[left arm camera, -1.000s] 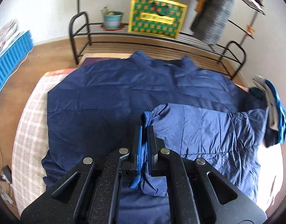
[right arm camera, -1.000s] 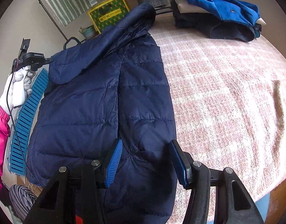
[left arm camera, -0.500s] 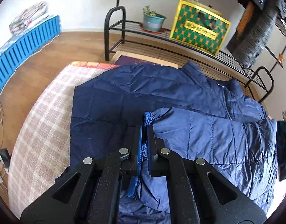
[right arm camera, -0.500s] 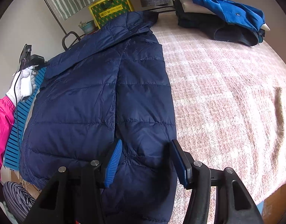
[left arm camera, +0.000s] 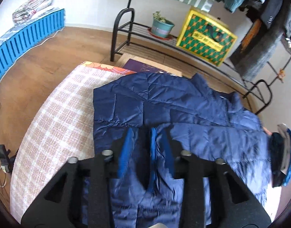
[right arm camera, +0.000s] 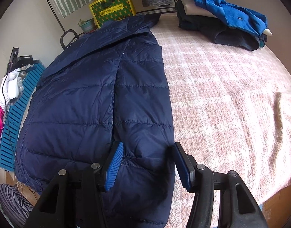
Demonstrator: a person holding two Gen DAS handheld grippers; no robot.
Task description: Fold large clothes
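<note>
A navy quilted jacket lies spread on the checked blanket of a bed. One sleeve is folded across its body. My left gripper hovers over the sleeve's cuff, and its jaws are opening. The cuff's blue lining sits loose between the pads, which do not press on it. In the right wrist view the jacket runs away from me. My right gripper stands open just over its near end, with fabric below the gap. A gloved hand shows at the far left.
A stack of folded clothes sits on the blanket at the far corner. Beyond the bed are a black metal rack, a plant pot, a yellow-green box and a blue slatted crate on the wooden floor.
My left gripper carried the sleeve cuff leftward over the jacket while shut on it, then its jaws parted and the cuff came free. The right gripper stayed put and open.
</note>
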